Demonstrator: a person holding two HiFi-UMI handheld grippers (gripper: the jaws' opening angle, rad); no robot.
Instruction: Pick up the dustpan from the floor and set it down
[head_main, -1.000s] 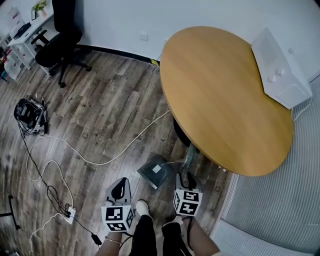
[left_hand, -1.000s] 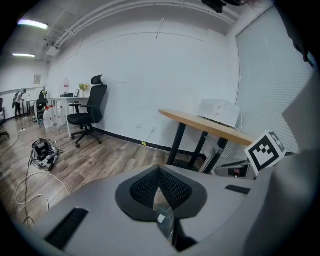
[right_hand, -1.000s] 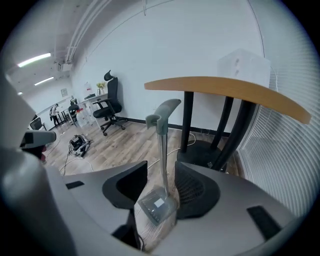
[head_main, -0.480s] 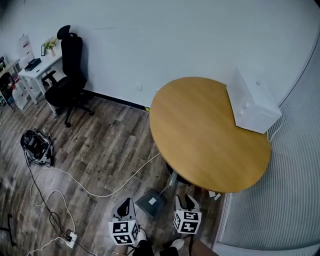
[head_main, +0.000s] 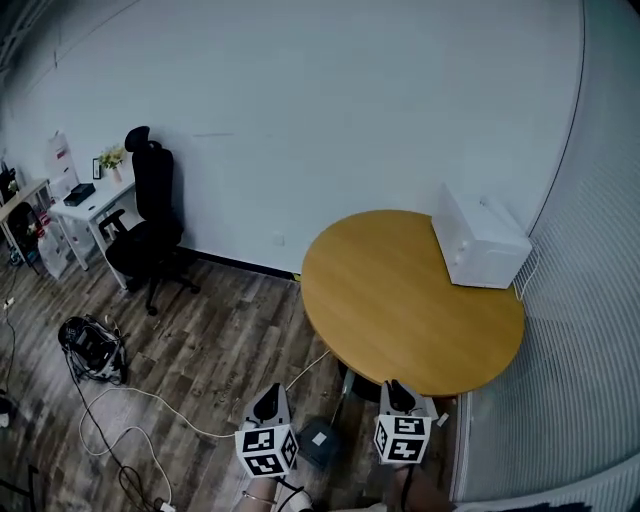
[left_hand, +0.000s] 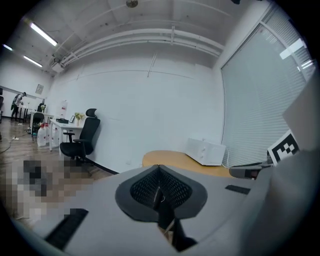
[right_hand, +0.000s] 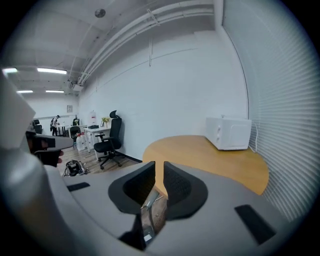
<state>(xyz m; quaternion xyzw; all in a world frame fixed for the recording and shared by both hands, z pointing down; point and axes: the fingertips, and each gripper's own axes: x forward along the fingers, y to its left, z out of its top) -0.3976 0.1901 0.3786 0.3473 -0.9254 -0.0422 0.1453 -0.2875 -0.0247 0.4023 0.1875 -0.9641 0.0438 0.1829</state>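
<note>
Two empty tongs: left tongs (left_hand: 159, 172) pressed together, right tongs (right_hand: 159, 176) just narrowed on nothing, so I judge the dustpan (head_main: 318, 443) lies free on the floor (head_main: 215, 345) between them.

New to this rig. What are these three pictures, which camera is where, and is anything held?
There is no robot: a person carries a two-jaw gripper in each hand. The wide picture comes from a camera on the person's head, looking down. The other two come from cameras riding on each gripper, looking along its jaws. The round table carries a white box-shaped appliance. On the wood floor lie a tangle of cables and the grey dustpan. Nothing is held. The left gripper is shut. The right gripper has just been closing, with nothing between its jaws.
</note>
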